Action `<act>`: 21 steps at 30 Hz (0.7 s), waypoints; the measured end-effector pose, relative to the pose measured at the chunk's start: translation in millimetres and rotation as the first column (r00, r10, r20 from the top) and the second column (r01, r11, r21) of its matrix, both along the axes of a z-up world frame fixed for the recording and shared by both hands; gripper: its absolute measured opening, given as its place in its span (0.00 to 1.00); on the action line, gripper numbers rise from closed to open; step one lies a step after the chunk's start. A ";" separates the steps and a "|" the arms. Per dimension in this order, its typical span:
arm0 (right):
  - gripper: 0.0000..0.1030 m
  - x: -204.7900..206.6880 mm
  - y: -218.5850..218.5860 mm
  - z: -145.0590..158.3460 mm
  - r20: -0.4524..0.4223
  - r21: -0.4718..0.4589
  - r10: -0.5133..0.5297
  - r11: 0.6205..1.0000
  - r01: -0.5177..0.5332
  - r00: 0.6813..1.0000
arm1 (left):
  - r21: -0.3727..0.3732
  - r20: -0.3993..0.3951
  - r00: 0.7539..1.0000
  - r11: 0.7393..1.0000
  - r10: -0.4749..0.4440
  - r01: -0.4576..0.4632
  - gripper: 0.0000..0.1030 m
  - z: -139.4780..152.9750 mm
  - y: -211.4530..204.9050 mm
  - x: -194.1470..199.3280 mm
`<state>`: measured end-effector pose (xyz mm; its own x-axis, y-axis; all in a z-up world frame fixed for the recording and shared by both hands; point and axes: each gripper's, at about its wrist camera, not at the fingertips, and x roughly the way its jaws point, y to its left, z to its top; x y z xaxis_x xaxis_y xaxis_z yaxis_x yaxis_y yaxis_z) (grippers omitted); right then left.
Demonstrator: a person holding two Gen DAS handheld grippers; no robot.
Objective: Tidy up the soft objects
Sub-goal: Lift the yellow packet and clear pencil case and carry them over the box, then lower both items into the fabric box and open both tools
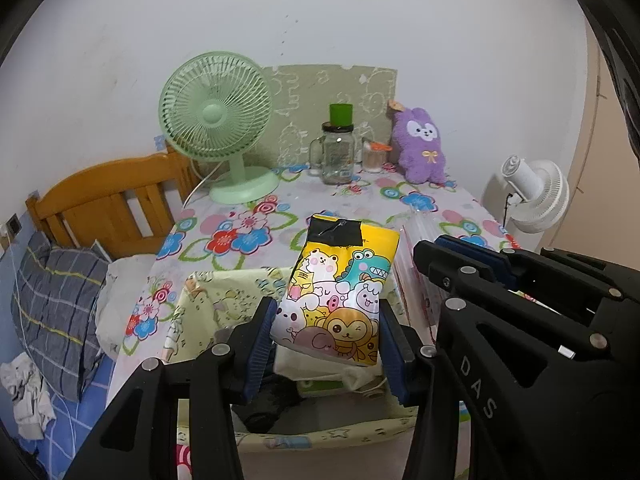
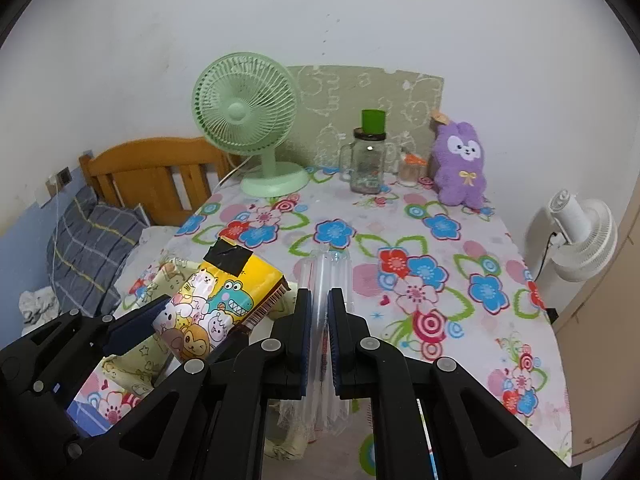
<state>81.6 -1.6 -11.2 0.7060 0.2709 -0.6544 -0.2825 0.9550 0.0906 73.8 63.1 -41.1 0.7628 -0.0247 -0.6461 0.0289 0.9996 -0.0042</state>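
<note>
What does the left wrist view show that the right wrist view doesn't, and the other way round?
Only the left wrist view shows the inside of the fabric bin under the yellow cartoon pack, held by the left gripper. Only the right wrist view shows the right gripper shut on a clear plastic bag, and the table's right edge. Both show the green fan, glass jar, purple plush and white fan.

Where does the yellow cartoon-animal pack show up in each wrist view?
Left wrist view: the yellow cartoon-animal pack sits at lower centre, clamped between the left gripper's blue pads, above the fabric bin.
Right wrist view: the pack is at lower left, with the left gripper coming in from the left edge.
Shared landmark: the green desk fan at the back of the floral table.
</note>
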 end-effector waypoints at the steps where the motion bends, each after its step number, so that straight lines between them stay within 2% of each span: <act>1: 0.10 1.2 2.8 -1.4 -0.004 -0.001 0.005 1.000 -0.005 1.000 | -0.002 -0.006 1.000 1.000 0.005 -0.005 0.49 -2.3 3.2 1.1; 21: 0.10 12.8 54.0 -28.6 -0.073 -0.007 0.124 0.992 -0.125 0.990 | 0.007 -0.117 0.988 0.995 0.098 -0.098 0.51 -42.3 49.2 14.6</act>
<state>94.4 52.5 -39.8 0.6181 0.3461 -0.7058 -0.3926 0.9138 0.1043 88.4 112.3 -83.4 0.6806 0.0466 -0.7312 -0.0694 0.9976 -0.0010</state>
